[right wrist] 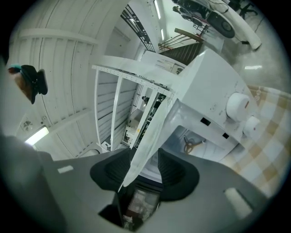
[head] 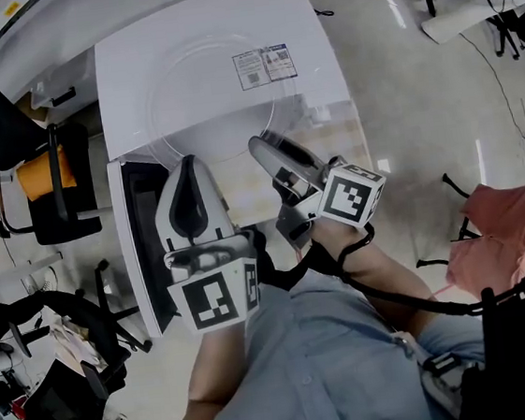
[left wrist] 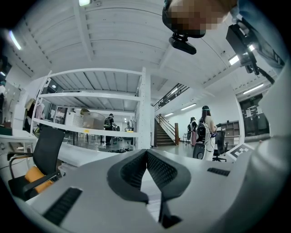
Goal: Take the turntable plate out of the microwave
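While the head view shows the plate (head: 207, 98) lying on top of the microwave (head: 303, 30), only the right gripper view shows the right claw (right wrist: 144, 154) released, the plate's rim between its spread jaws; the left claw (left wrist: 146, 157) is clenched, empty.

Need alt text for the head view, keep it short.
A clear turntable plate lies on top of a white microwave, with the open right gripper at its near rim. The door stands open at left, the shut left gripper beside it.
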`<move>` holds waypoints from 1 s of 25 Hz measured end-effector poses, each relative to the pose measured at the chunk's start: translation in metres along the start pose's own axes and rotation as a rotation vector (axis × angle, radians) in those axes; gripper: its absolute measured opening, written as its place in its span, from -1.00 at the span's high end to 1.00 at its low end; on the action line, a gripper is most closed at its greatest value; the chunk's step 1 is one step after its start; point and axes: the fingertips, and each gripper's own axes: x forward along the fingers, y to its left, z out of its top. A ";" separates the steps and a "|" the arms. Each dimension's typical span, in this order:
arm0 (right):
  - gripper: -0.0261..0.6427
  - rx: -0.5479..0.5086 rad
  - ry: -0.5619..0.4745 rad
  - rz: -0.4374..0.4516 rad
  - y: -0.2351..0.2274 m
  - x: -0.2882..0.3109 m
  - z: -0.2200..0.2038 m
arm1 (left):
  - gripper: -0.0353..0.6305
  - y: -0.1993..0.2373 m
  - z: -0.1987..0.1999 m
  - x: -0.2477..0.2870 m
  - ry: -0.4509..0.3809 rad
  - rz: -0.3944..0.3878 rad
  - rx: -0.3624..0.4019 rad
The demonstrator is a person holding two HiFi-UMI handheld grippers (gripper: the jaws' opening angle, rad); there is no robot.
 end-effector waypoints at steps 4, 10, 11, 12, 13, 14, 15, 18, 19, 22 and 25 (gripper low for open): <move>0.44 0.046 0.062 0.017 0.006 -0.006 -0.025 | 0.87 -0.003 -0.001 -0.001 0.001 -0.001 -0.002; 0.72 0.097 0.071 0.039 0.013 -0.002 -0.039 | 0.87 -0.001 -0.002 -0.001 0.005 0.002 -0.002; 0.73 0.109 0.066 0.044 0.014 -0.001 -0.039 | 0.87 0.000 -0.001 -0.001 0.006 0.003 -0.002; 0.73 0.119 0.061 0.047 0.014 0.000 -0.038 | 0.87 0.001 -0.001 -0.001 0.006 0.005 -0.002; 0.74 0.125 0.057 0.049 0.013 0.002 -0.038 | 0.87 0.002 -0.001 -0.001 0.007 0.006 -0.002; 0.74 0.129 0.052 0.052 0.013 0.004 -0.037 | 0.87 0.003 -0.002 -0.001 0.007 0.008 -0.002; 0.74 0.133 0.045 0.057 0.013 0.007 -0.036 | 0.87 0.004 -0.002 0.000 0.007 0.010 -0.002; 0.74 0.138 0.025 0.065 0.011 0.017 -0.028 | 0.87 0.009 -0.002 0.001 0.005 0.014 0.001; 0.74 0.139 0.019 0.067 0.010 0.019 -0.026 | 0.87 0.010 -0.001 0.001 0.004 0.014 0.002; 0.74 0.135 0.007 0.080 0.009 0.028 -0.020 | 0.87 0.014 -0.001 0.002 0.004 0.020 0.002; 0.73 0.123 0.000 0.085 0.007 0.033 -0.016 | 0.87 0.016 -0.002 0.002 0.006 0.026 0.004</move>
